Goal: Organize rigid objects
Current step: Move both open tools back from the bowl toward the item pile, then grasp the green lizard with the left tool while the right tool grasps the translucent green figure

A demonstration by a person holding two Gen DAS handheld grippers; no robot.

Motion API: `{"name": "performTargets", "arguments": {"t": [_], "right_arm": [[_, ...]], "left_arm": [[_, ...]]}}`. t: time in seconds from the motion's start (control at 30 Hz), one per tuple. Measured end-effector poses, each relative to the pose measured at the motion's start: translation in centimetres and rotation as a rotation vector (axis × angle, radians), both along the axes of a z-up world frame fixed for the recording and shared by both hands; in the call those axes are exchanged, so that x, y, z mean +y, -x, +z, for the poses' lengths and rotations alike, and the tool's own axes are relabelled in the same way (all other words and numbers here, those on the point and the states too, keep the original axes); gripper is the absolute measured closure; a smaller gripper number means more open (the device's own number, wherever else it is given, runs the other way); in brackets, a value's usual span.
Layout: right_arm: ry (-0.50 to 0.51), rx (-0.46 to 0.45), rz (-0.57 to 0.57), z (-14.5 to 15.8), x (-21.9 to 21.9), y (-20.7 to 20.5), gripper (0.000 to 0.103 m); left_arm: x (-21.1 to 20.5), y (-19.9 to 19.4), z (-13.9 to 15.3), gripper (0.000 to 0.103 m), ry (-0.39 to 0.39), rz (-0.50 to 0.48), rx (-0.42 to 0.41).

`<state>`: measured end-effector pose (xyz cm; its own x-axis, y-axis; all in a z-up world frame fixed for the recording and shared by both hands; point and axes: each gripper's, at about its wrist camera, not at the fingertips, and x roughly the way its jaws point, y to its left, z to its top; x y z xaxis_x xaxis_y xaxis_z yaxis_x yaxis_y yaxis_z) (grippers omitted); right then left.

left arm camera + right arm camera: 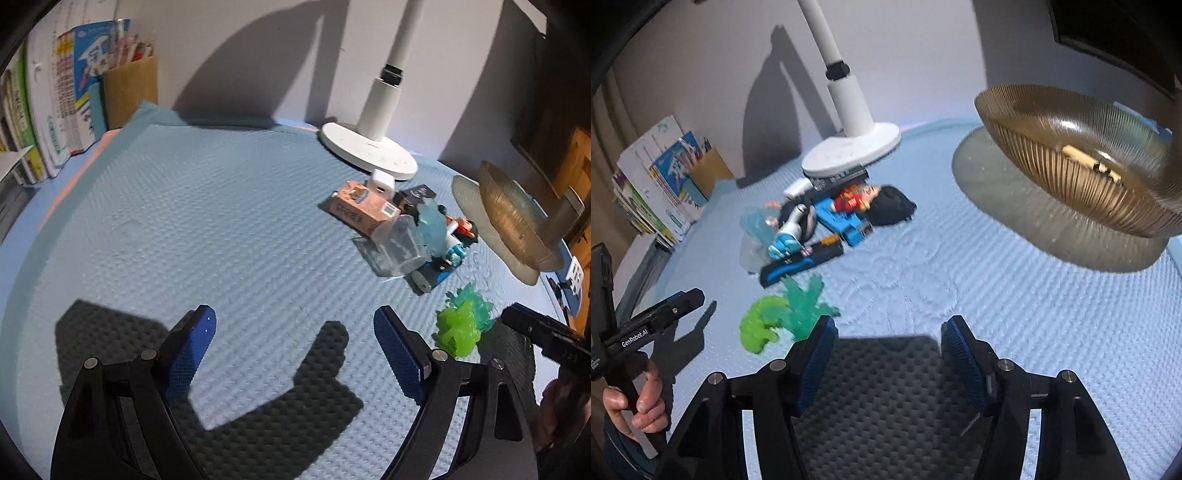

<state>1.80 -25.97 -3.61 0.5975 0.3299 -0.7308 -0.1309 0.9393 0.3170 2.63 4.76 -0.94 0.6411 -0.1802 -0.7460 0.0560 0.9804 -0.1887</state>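
One blue dimpled mat [229,206], covering the work surface. Two grippers: left gripper [295,325] with jaws spread wide over bare mat, nothing between the blue pads; right gripper [888,334] with jaws parted to a middling gap, likewise empty, its edge showing at 4 o'clock in the left wrist view. One hand [635,402] at 8 o'clock in the right wrist view, gripping the left gripper's handle. One white lamp base [367,149] with upright pole, at 1 o'clock in the left wrist view. One cluster of small rigid items just in front of the base: one pink carton [364,210], one white charger block [382,184], one clear plastic cup [399,245] on its side, figures and blue-black pieces too tangled to count. One green translucent toy [461,325], apart from the cluster, near the left gripper's right finger. One amber ribbed bowl [1071,166] at 2 o'clock in the right wrist view, raised above its shadow; something pale inside, unclear. One cardboard box [131,92] at 11 o'clock, holding upright pens or slips, with books [55,110] beside it.
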Motion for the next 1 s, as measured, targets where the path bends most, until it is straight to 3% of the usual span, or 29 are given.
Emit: {"name": "performTargets", "arguments": {"t": [0.33, 0.43, 0.63, 0.83, 0.9, 1.0], "right_arm": [[-0.036, 0.001, -0.006, -0.1, -1.0, 0.2, 0.042], [-0.036, 0.017, 0.045, 0.4, -0.1, 0.6, 0.042], [-0.035, -0.017, 0.159, 2.6, 2.3, 1.0, 0.042], [0.056, 0.001, 0.226, 2.0, 4.7, 0.3, 0.042], [0.027, 0.013, 0.218, 1.8, 4.6, 0.0, 0.042], [0.004, 0.026, 0.213, 1.6, 4.4, -0.3, 0.042]], "left_arm": [[-1.5, 0.2, 0.0, 0.018, -0.042, -0.072, -0.009], [-3.6, 1.5, 0.6, 0.027, -0.043, -0.215, -0.006], [-8.8, 2.6, 1.3, 0.028, -0.068, -0.39, -0.023], [-10.4, 0.9, -0.3, 0.03, -0.03, -0.435, 0.064], [-10.9, 0.5, -0.1, 0.04, -0.041, -0.438, 0.059], [-11.3, 0.1, -0.3, 0.045, -0.028, -0.445, 0.065]]}}
